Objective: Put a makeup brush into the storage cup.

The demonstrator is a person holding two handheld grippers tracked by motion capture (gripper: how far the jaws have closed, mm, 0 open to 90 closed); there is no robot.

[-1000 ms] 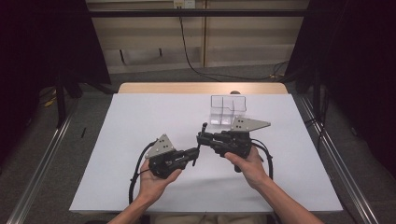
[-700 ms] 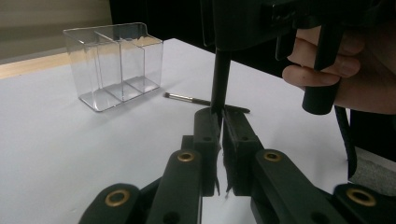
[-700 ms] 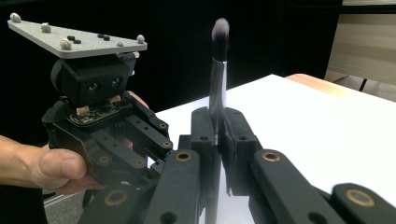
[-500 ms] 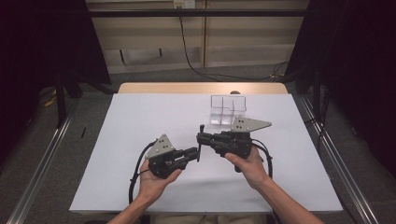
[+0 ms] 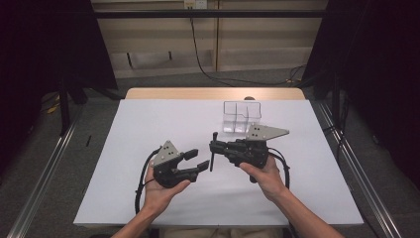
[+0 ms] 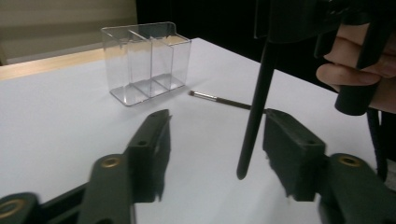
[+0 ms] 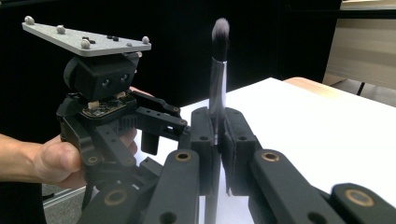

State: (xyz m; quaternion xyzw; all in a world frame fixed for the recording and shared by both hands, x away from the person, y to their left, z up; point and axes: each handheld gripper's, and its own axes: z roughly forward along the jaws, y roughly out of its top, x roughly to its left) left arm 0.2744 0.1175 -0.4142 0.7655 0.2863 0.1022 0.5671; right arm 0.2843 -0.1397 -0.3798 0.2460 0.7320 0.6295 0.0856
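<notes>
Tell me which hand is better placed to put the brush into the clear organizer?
Right. Its tool is shut on the brush and is nearer the organizer. The left tool has just been opening and holds nothing.

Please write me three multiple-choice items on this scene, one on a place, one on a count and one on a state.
1. Where does the clear box stand?
A. at the table's near edge
B. on the far part of the white table
C. on the floor

2. How many compartments does the clear box have?
A. one
B. three
C. six

3. How does the right gripper stand?
A. shut on the makeup brush
B. wide open
C. lying on the table

Key: 1 B, the high view shows it beyond both hands. 2 B, the left gripper view shows two dividers. 3 A, its pads press the handle, bristles up; the left gripper has just been opening, the handle between its pads untouched.
</notes>
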